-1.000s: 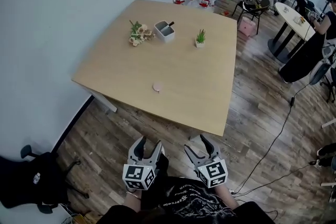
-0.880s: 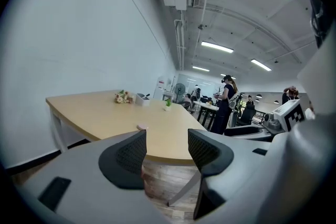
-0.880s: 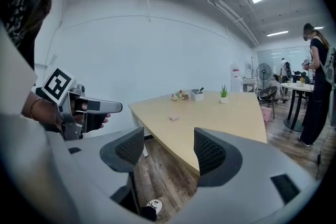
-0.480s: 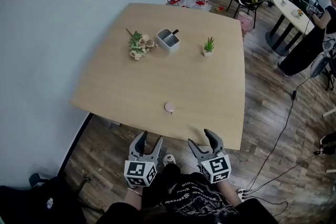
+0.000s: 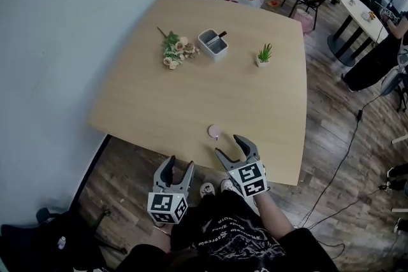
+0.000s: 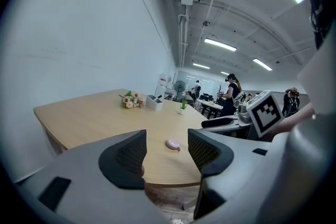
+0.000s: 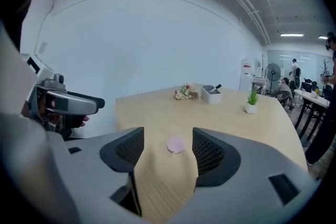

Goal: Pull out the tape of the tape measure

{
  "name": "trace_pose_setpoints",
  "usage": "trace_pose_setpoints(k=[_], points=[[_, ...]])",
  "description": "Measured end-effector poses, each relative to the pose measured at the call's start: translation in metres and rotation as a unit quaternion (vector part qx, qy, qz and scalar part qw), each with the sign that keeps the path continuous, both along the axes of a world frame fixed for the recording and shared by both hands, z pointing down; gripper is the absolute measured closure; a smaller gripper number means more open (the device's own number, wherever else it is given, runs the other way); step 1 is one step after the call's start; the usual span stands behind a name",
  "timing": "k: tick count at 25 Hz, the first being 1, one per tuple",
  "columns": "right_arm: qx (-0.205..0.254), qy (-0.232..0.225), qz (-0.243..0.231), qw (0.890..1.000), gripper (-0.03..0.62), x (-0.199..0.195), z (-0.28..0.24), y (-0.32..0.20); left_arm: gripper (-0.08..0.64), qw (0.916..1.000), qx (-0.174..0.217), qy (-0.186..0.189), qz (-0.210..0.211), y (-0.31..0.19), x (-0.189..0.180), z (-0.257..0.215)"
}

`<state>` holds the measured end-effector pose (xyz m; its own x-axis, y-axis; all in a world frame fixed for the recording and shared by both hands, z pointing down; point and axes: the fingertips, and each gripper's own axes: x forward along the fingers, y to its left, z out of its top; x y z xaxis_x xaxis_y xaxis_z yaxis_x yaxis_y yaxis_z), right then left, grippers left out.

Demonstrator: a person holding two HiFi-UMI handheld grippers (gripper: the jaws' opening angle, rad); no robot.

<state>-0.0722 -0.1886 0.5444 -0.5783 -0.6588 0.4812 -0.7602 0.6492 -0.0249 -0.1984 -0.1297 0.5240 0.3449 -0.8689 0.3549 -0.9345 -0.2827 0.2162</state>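
Right gripper point(image 5: 228, 146) of mine is over the near edge of the light wooden table point(image 5: 191, 92), with its jaws wide apart and nothing between them. The left gripper point(image 5: 178, 164) is lower, before the table edge, also open and empty.

The small round pink tape measure point(image 5: 214, 131) lies flat on the table, near the edge on my side and just beyond the right gripper's tips. In the right gripper view it shows in the gap of the jaws point(image 7: 175, 144), but it is not touched.

I think this case is light and its plastic is smooth, so it can slide on the wood or slip away if I pinch it on the round rim. It is better to hold it by the two flat faces with one gripper. The other gripper must then take the end tab of the tape. Something small seems to stick out on the side toward me, but I cannot tell it for sure.
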Motion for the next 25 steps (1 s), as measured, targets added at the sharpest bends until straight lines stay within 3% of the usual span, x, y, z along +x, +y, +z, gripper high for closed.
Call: trace_pose_setpoints(k=[5, 11, 16, 23, 25], points=[[-0.028, 0.03, -0.027, 0.999, 0.29, -0.028, 0.025, -0.028, 0.307, 0.9991, -0.008, -0.006, -0.041, 0.005, -0.019, 0.001], [-0.074, 0.099, -0.048, 0.991, 0.29, -0.035, 0.073, -0.047, 0.307, 0.9949, -0.011, -0.026, -0.097, 0.025, -0.041, -0.005], [-0.101, 0.129, -0.068, 0.984, 0.29, -0.041, 0.102, -0.056, 0.308, 0.9892, -0.022, -0.038, -0.14, 0.045, -0.061, -0.001], [-0.12, 0.11, -0.087, 0.983, 0.298, -0.046, 0.112, -0.06, 0.308, 0.9852, -0.021, -0.045, -0.164, 0.052, -0.067, -0.005], [-0.12, 0.11, -0.083, 0.983, 0.356, -0.044, 0.111, -0.062, 0.308, 0.9855, -0.02, -0.041, -0.164, 0.052, -0.063, -0.005]])
